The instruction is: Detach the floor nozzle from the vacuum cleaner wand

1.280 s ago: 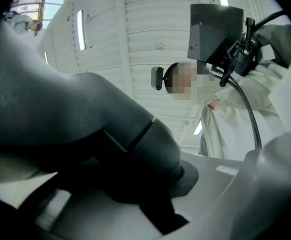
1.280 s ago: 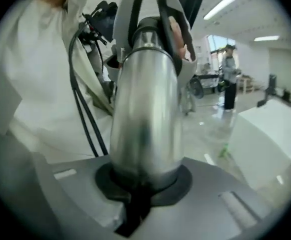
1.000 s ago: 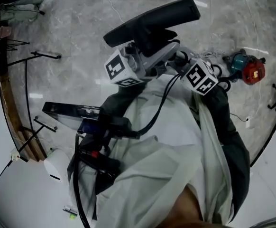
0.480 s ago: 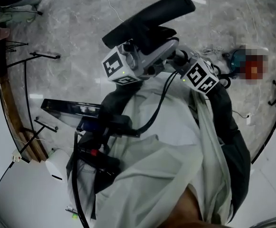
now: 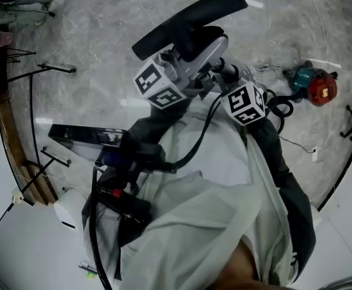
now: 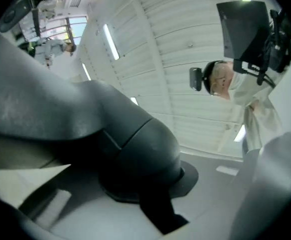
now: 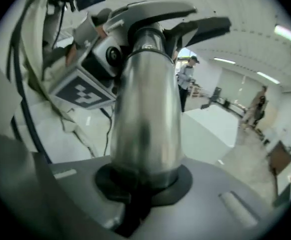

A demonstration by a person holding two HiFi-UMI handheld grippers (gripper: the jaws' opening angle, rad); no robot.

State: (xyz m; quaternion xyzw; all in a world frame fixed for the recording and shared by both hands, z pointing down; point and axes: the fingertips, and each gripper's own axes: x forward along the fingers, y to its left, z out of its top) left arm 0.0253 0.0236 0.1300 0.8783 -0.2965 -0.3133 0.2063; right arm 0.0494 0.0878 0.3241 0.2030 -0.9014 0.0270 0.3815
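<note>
My left gripper (image 6: 144,180) was clamped on the dark neck of the floor nozzle (image 5: 191,20), and my right gripper (image 7: 141,186) on the silver wand (image 7: 145,114). I held the nozzle above the marble floor (image 5: 97,35). In the head view its long bar ran from lower left to upper right, and the wand met its neck.

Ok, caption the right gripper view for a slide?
Right gripper clamped on the shiny wand, dark nozzle at its far end.

— Where's the floor nozzle (image 5: 191,20)?
— Up front, over the floor (image 5: 103,29), on the wand's (image 7: 145,109) end; the left gripper (image 5: 194,59) is just left of the right gripper (image 5: 224,74).
— Anything else?
— A power tool (image 5: 312,84) on the floor, far right.
</note>
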